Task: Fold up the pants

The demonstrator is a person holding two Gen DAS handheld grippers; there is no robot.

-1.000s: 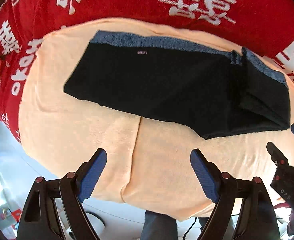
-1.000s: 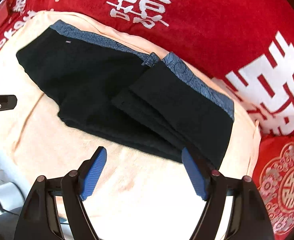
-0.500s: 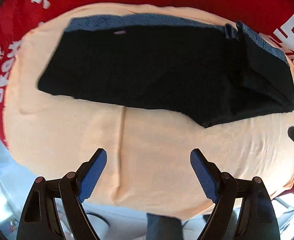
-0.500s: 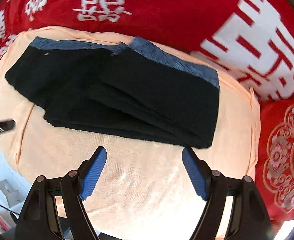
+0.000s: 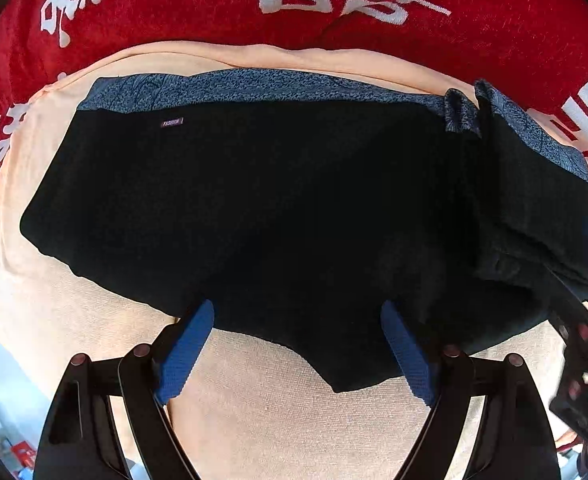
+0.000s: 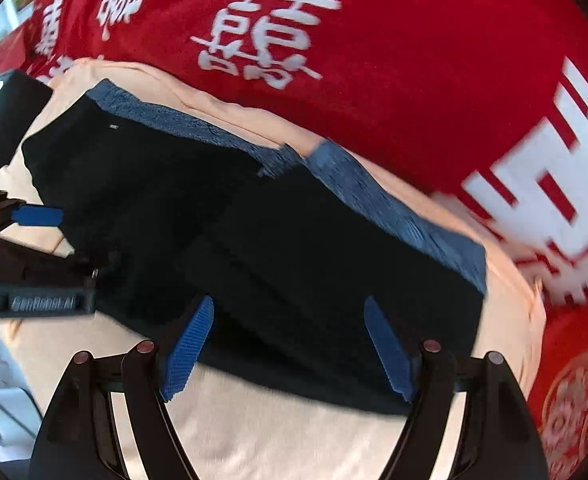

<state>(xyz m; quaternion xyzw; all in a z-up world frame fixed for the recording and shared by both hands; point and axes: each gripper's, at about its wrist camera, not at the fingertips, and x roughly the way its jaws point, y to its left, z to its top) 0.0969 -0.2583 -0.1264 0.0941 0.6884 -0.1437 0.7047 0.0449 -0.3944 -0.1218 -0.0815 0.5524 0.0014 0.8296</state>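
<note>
The left gripper stands with its jaws spread wide and nothing between them, its blue pads hanging right at the near hem of the black pants. The dark cloth runs just ahead of and partly between the fingers, with a rounded flap of it dipping toward the gap. Whether the pads touch the fabric cannot be told from here.

The right gripper is likewise wide apart and holds nothing, poised over the near edge of the folded end of the pants. Its blue pads lie over black cloth in its own view; contact is not clear, and that picture is smeared at the right.

The pants lie flat across a peach-coloured towel, stretched sideways, with a blue patterned waistband along the far edge and a small label reading FASHION near the far left corner. At the right end the cloth is doubled back on itself in a thicker layer, with the blue band turned over there too.

In the right wrist view the left gripper shows at the left edge, close over the pants' left portion. Beyond the towel spreads a red blanket with large white characters.
</note>
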